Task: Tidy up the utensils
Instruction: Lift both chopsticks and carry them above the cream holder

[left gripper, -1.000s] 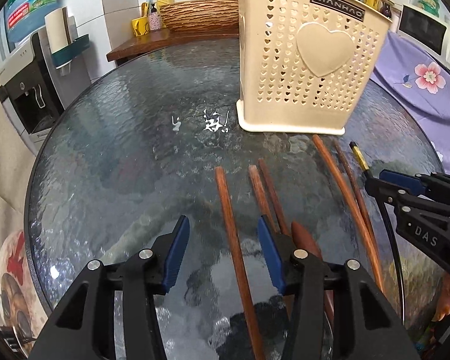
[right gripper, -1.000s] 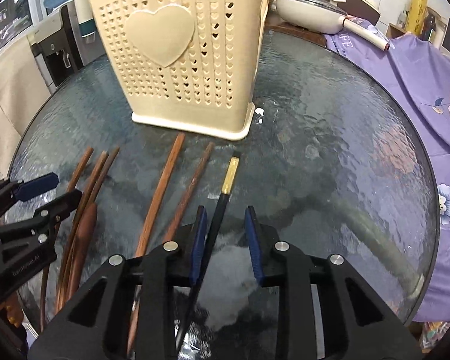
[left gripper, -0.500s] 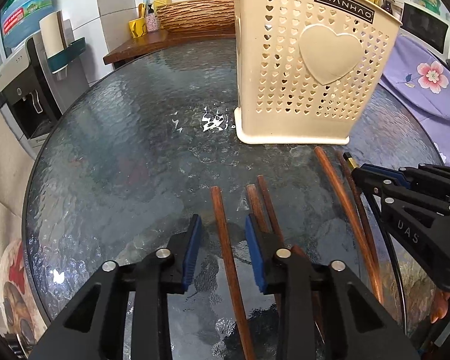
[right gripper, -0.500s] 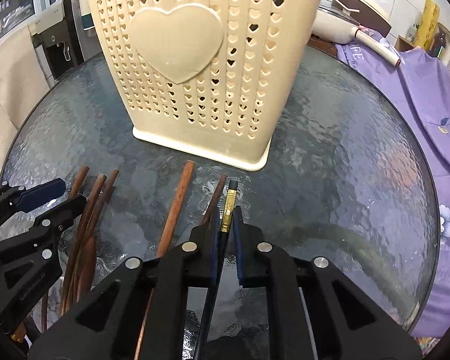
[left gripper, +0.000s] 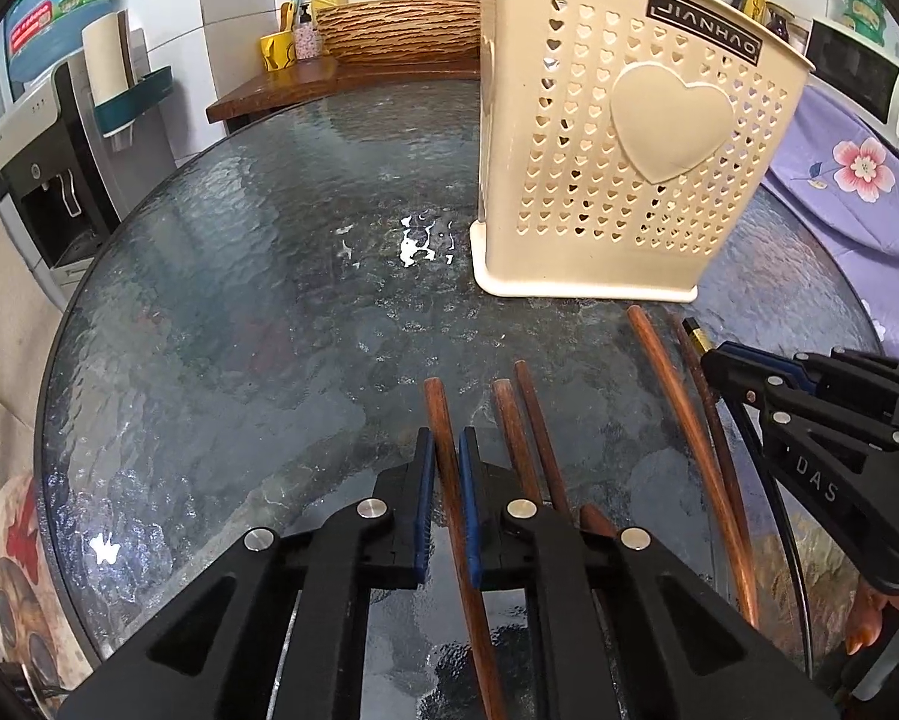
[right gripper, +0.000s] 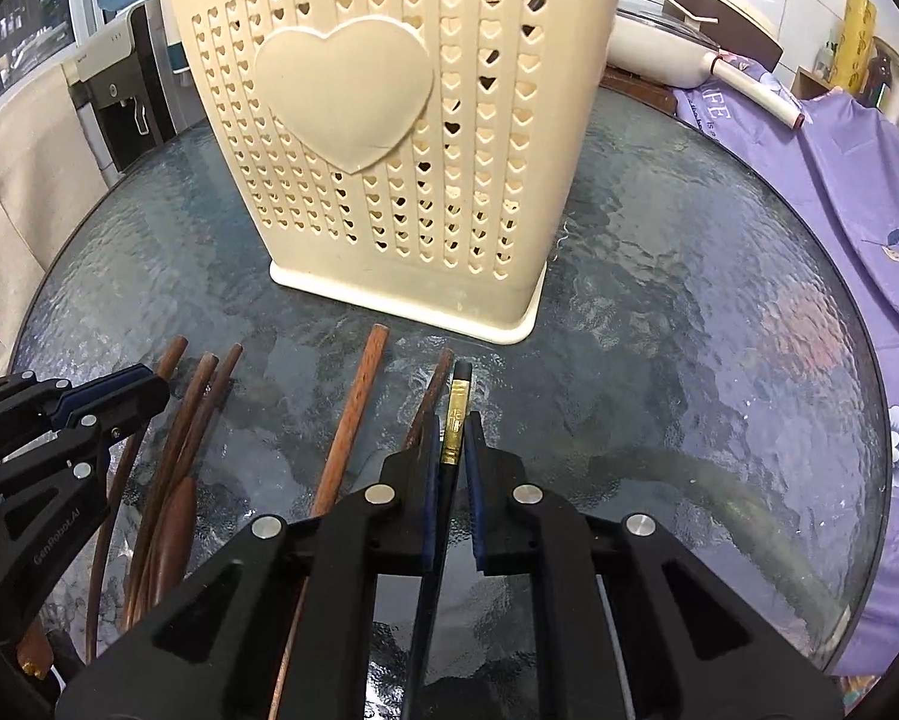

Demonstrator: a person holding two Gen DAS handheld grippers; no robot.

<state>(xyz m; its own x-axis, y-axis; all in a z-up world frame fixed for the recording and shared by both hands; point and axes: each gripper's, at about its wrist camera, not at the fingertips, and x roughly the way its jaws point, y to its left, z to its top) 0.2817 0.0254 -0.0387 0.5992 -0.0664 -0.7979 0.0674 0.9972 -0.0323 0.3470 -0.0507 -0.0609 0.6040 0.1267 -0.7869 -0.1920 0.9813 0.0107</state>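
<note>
A cream perforated utensil holder (left gripper: 623, 168) with a heart stands on the round glass table (left gripper: 239, 300); it also shows in the right wrist view (right gripper: 389, 138). Several wooden utensil handles lie in front of it. My left gripper (left gripper: 444, 450) is shut on a brown wooden handle (left gripper: 440, 414), the leftmost one. My right gripper (right gripper: 452, 438) is shut on a black chopstick with a gold band (right gripper: 456, 414). Each gripper shows in the other's view: the right one (left gripper: 809, 414) and the left one (right gripper: 59, 420).
Other wooden handles (left gripper: 527, 426) and a long one (left gripper: 683, 420) lie between the grippers. A purple floral cloth (right gripper: 839, 192) covers the right side. A water dispenser (left gripper: 47, 180) stands to the left, and a wooden counter with bottles (left gripper: 341, 54) lies behind the table.
Both grippers closed: the left one from wide open onto the wooden handle, the right one onto the black chopstick. Both views moved closer to the holder.
</note>
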